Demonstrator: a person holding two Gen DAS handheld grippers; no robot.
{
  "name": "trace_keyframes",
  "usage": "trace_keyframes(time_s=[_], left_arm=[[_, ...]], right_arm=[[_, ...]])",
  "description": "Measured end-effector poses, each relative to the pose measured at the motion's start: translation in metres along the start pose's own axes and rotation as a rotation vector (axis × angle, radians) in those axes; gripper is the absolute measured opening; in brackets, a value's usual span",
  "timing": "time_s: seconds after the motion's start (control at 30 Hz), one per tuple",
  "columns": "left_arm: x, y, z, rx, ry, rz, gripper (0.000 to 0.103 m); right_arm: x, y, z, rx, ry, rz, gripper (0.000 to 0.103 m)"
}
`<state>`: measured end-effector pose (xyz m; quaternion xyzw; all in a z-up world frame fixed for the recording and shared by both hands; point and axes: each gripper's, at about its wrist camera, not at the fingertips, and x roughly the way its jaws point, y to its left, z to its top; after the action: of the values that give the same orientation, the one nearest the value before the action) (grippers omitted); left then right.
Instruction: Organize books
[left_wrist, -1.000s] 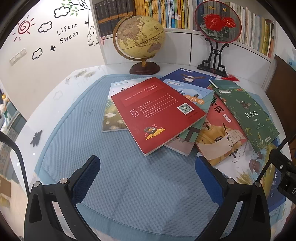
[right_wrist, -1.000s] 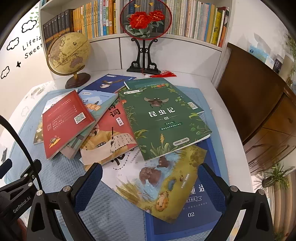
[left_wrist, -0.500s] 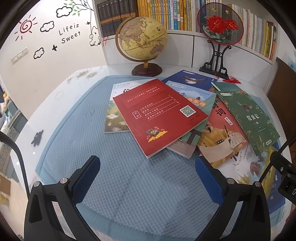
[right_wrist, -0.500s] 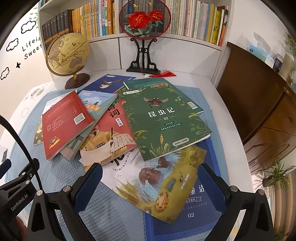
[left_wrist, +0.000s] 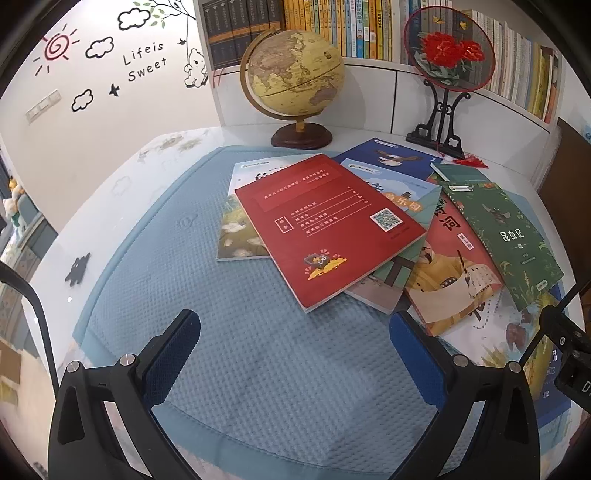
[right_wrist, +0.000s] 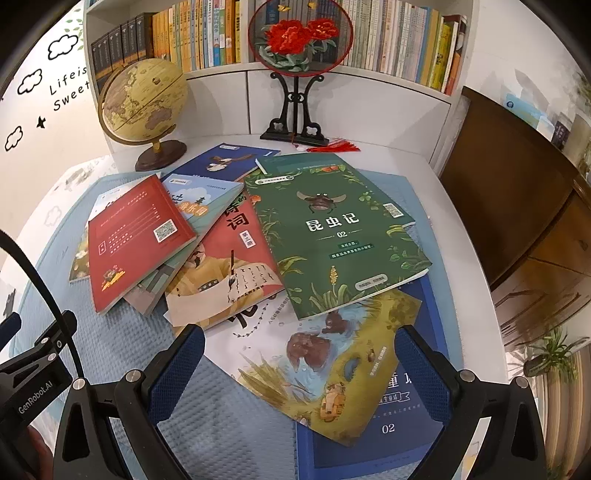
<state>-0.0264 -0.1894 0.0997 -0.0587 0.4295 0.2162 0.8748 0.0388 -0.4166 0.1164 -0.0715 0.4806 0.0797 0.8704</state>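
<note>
White table (left_wrist: 122, 177), blue mat (left_wrist: 240, 354). Books (right_wrist: 258, 251) fanned overlapping on mat, red book (left_wrist: 328, 229) topmost at left. Globe (left_wrist: 295, 74), fan stand (right_wrist: 299, 74), bookshelf (right_wrist: 399, 40) behind. Left gripper (left_wrist: 295, 350), right gripper (right_wrist: 299, 365): both spread apart, empty.

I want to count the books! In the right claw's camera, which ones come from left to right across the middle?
Red book with a QR code → orange-red book showing a man in yellow writing → dark green book with a beetle on the cover.
</note>
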Motion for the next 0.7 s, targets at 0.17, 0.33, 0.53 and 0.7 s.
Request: trace_keyframes(time_s=[0.17, 0.33, 0.53, 0.7], left_arm=[[0.002, 0.005, 0.000, -0.010, 0.006, 0.010, 0.102], [0.004, 0.012, 0.001, -0.025, 0.011, 0.030, 0.102], [0.011, 0.026, 0.008, -0.036, 0.029, 0.055, 0.102], [0.020, 0.046, 0.011, -0.051, 0.053, 0.056, 0.102]], right_arm=[[0.002, 0.004, 0.002, -0.010, 0.000, 0.013, 0.102], [0.003, 0.009, 0.007, -0.015, -0.014, 0.025, 0.102], [0.010, 0.021, 0.018, -0.031, -0.017, 0.067, 0.102], [0.018, 0.035, 0.027, -0.032, -0.022, 0.127, 0.102]])
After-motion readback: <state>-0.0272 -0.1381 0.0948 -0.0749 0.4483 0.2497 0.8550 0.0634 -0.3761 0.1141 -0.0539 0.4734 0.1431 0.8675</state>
